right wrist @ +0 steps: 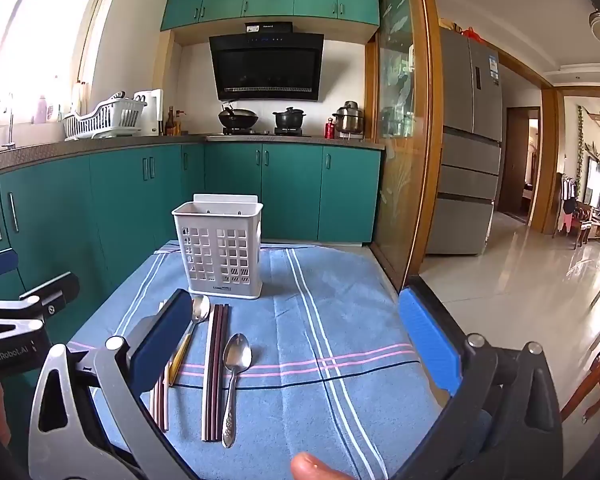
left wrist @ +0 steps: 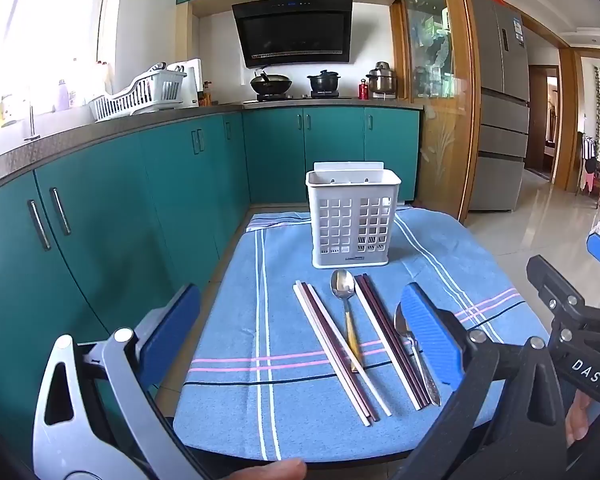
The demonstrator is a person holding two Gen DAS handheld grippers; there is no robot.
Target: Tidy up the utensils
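Both grippers, left (left wrist: 300, 332) and right (right wrist: 296, 344), gape wide, ribbed blue pads holding nothing. On the striped cloth (left wrist: 284, 432): slim chopsticks (left wrist: 336, 350), shiny spoons (right wrist: 233, 376), just before the perforated white caddy (left wrist: 353, 220).

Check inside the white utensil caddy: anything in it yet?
The white utensil caddy looks empty through its grid holes; only striped cloth shows behind. The solid base band and far corners are hidden.

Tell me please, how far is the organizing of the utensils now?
Nothing looks done: the white holder appears empty. Nothing is in hand: left gripper and right gripper are open. Left to do: both chopstick bundles and both spoons lie on the blue cloth.
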